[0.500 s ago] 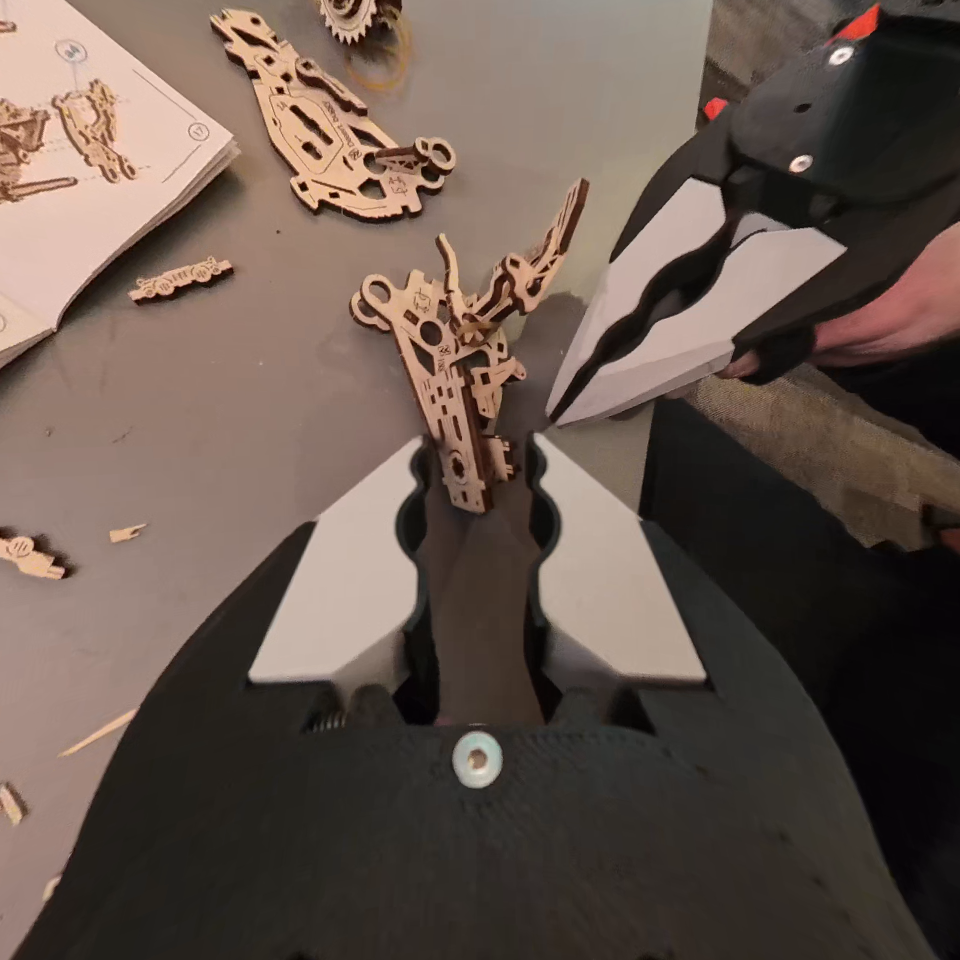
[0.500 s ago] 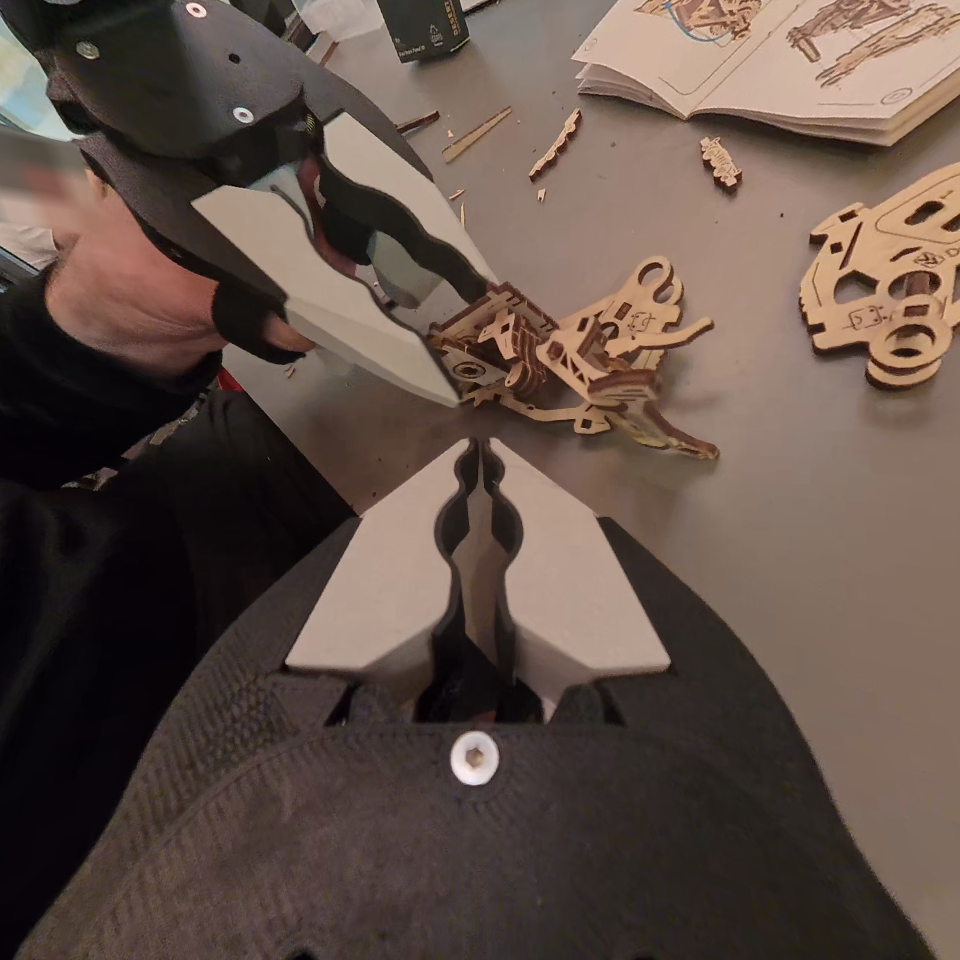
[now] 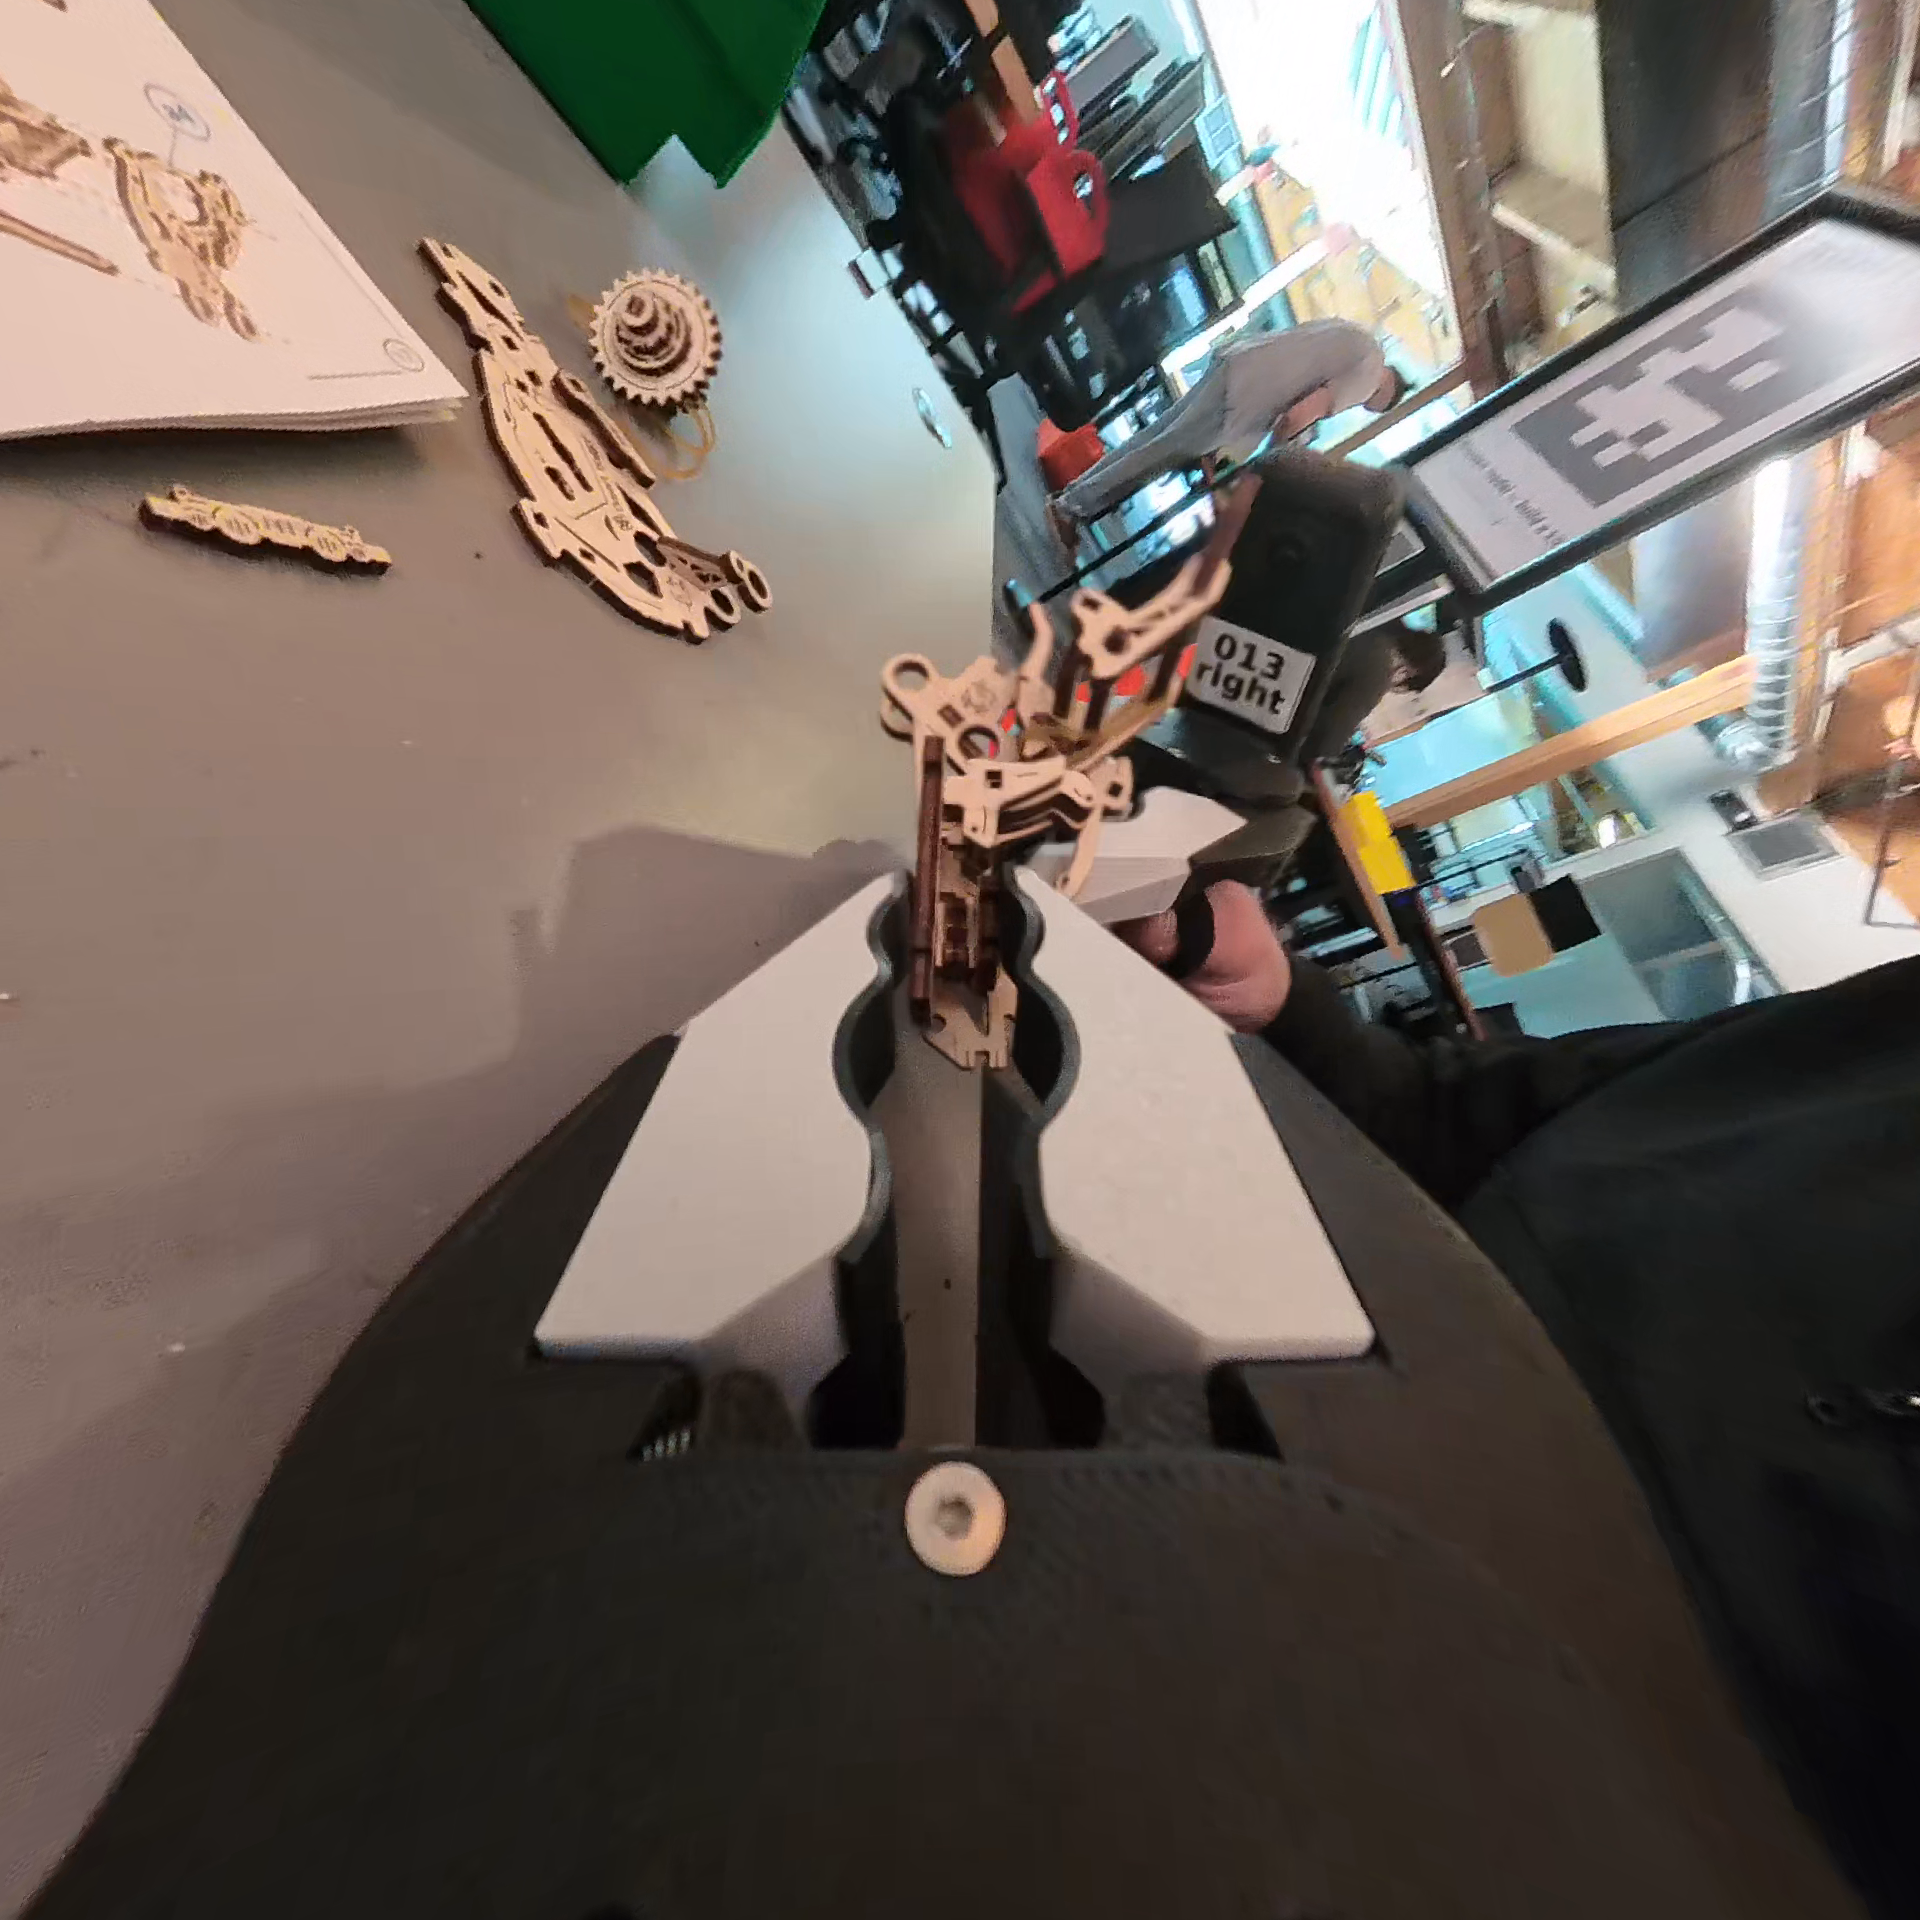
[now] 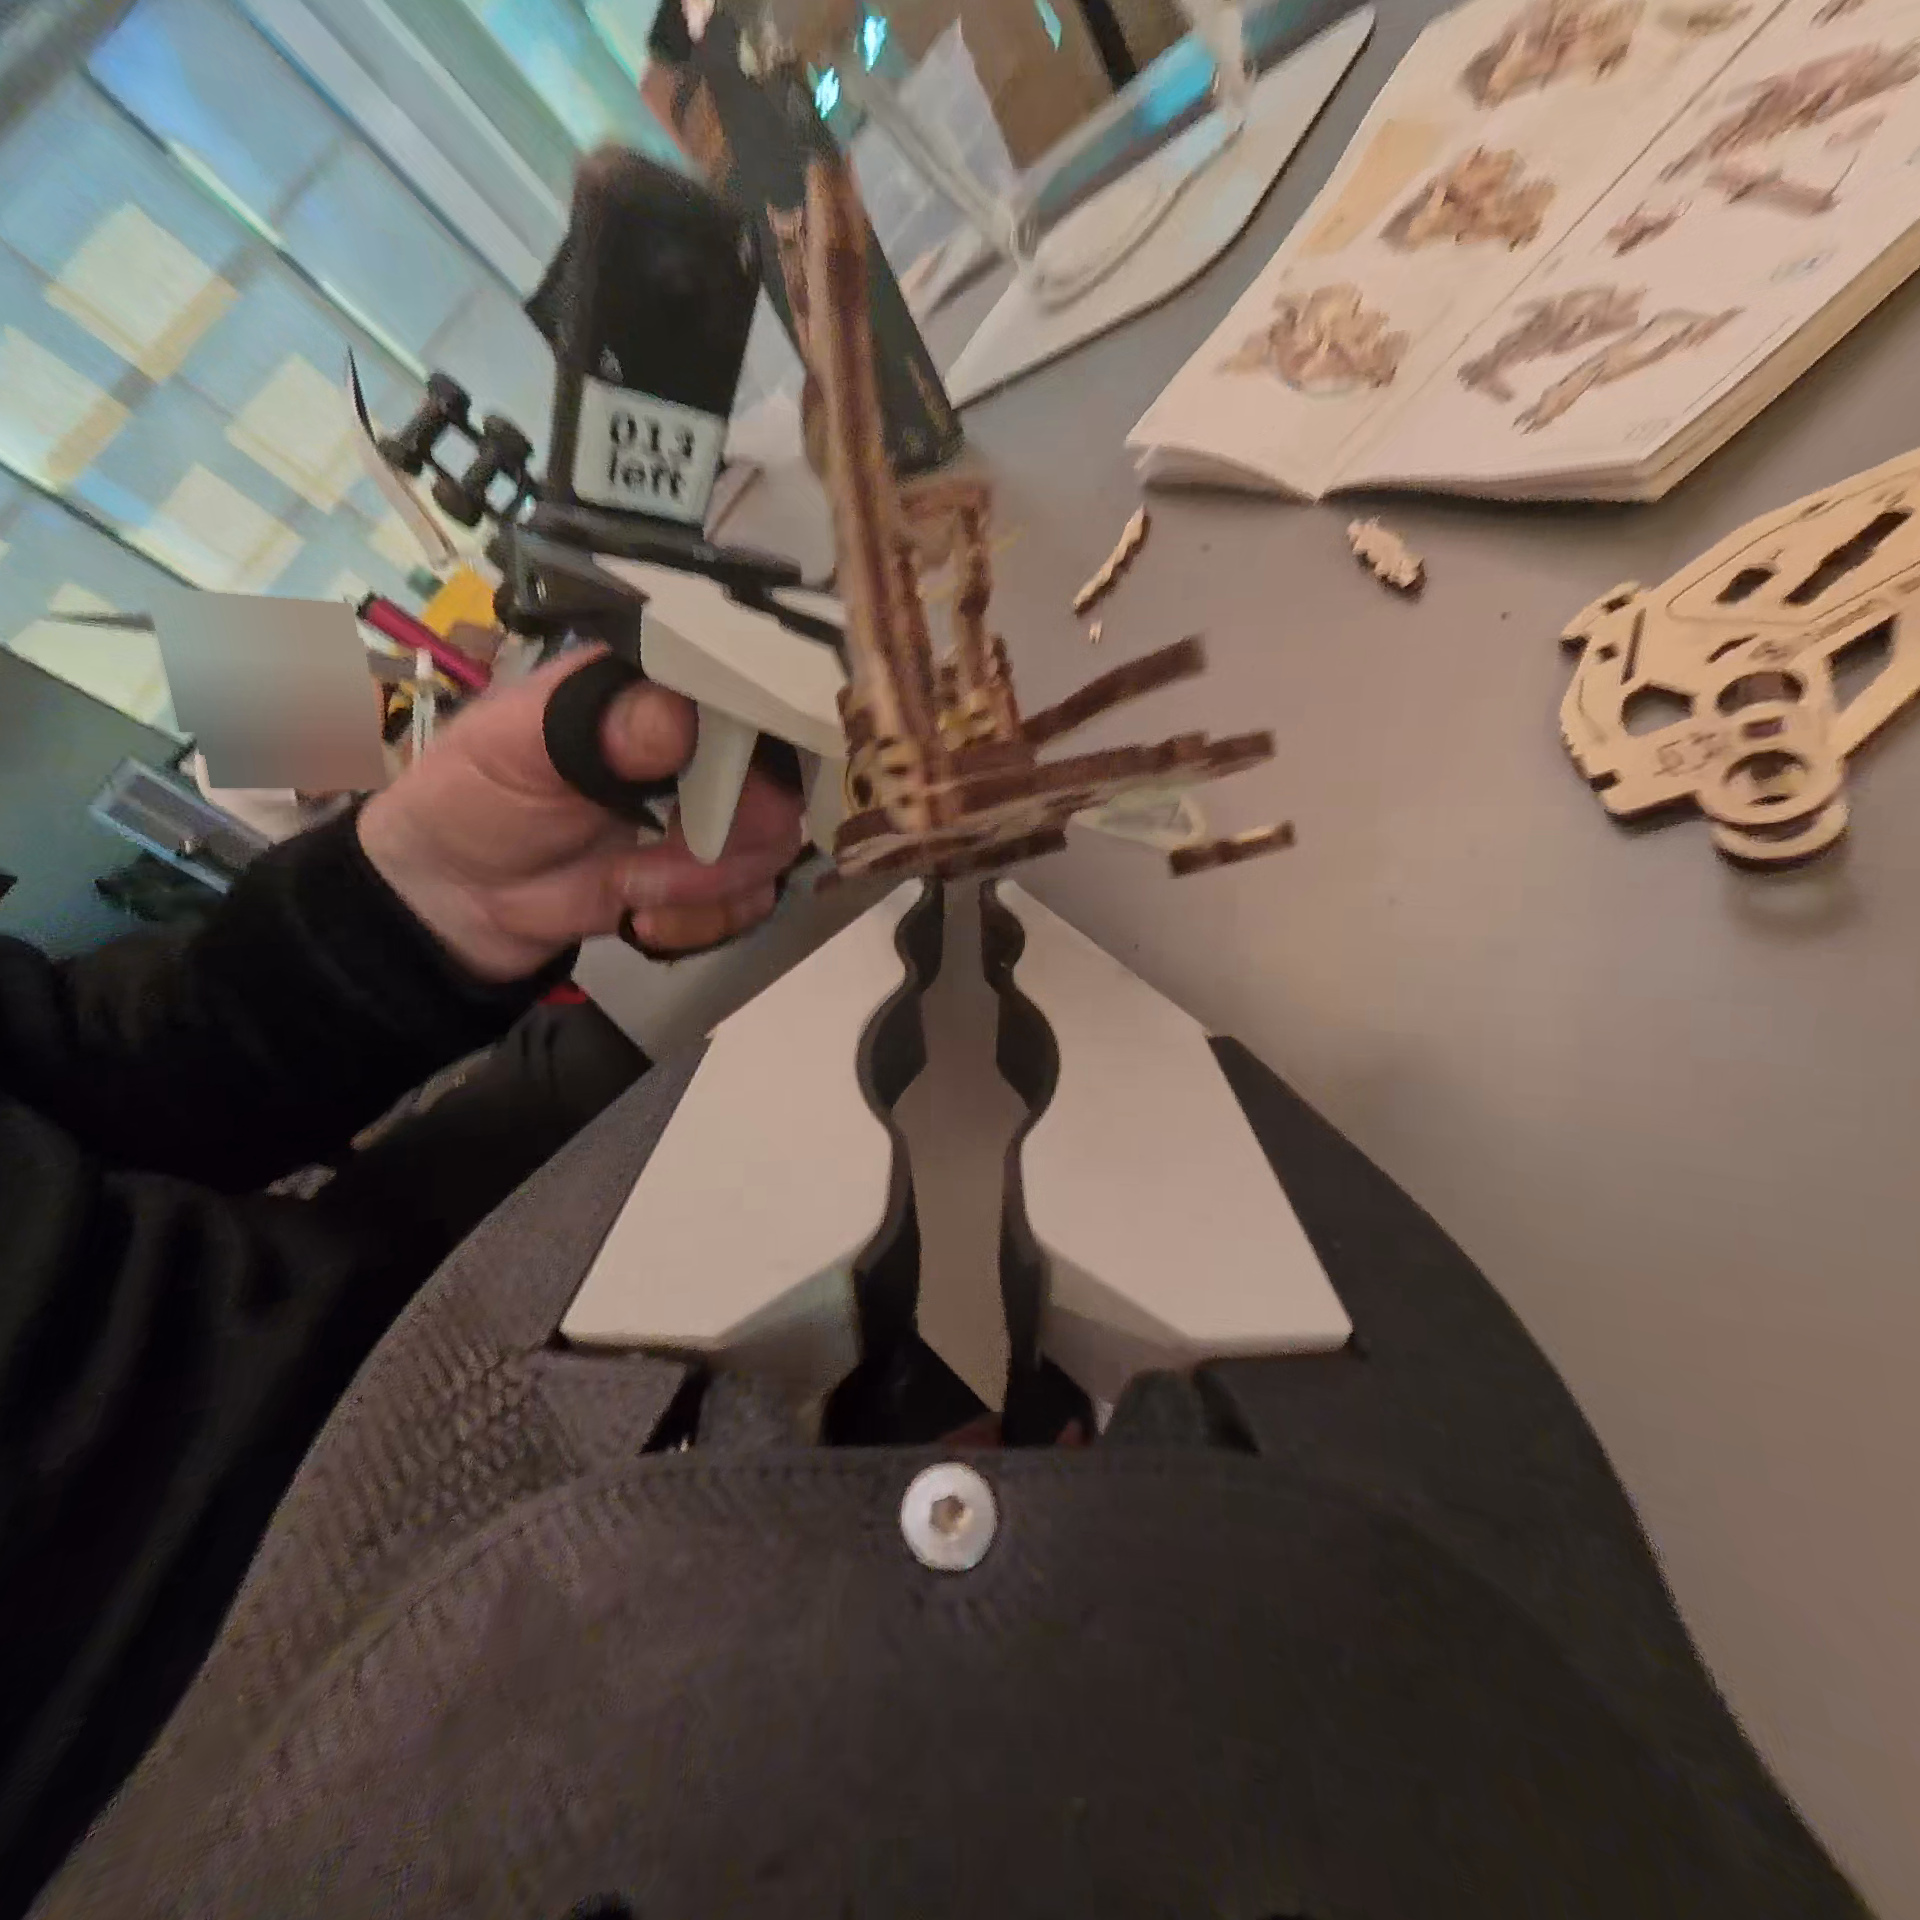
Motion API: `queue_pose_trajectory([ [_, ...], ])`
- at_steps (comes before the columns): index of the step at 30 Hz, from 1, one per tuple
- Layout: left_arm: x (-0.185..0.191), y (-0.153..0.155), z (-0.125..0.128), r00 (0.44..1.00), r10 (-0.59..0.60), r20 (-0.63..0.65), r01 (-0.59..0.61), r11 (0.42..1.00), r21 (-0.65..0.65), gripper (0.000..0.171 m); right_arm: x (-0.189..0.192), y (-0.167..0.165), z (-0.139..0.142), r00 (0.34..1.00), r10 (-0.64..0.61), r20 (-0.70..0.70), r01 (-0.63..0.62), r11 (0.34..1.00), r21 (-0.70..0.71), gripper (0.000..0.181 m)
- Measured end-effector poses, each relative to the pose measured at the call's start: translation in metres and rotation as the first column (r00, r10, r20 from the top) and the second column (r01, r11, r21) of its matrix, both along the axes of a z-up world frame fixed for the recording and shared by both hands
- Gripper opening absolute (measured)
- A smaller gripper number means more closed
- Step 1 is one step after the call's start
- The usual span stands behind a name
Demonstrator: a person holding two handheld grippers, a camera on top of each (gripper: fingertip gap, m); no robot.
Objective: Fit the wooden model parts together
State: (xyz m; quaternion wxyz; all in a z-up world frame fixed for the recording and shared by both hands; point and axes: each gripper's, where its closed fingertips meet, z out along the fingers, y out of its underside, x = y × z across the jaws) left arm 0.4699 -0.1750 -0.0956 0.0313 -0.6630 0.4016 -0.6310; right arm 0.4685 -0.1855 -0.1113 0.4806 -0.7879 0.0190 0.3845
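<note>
Left gripper (image 3: 961, 914), wooden assembly (image 3: 997, 790), grey table (image 3: 312, 935), seemingly workshop behind.

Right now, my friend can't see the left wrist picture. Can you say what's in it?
The left claw pinches a pale, layered wooden model piece, held up off the grey table. On the table lie a flat wooden body panel, a small wooden gear and an open instruction booklet.
</note>
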Motion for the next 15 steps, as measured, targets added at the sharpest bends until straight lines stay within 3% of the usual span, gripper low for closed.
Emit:
queue_pose_trajectory([
  [5, -0.001, 0.004, 0.005, 0.999, -0.001, 0.043, 0.003, 0.999, -0.044, 0.014, 0.003, 0.006, 0.010, 1.000, -0.018, -0.018, 0.019, 0.999, 0.041, 0.000],
  [15, -0.004, 0.002, -0.006, 1.000, -0.022, 0.015, 0.021, 0.999, 0.039, 0.013, 0.005, 0.013, 0.006, 0.993, 0.020, 0.113, -0.022, 1.000, 0.018, 0.000],
])
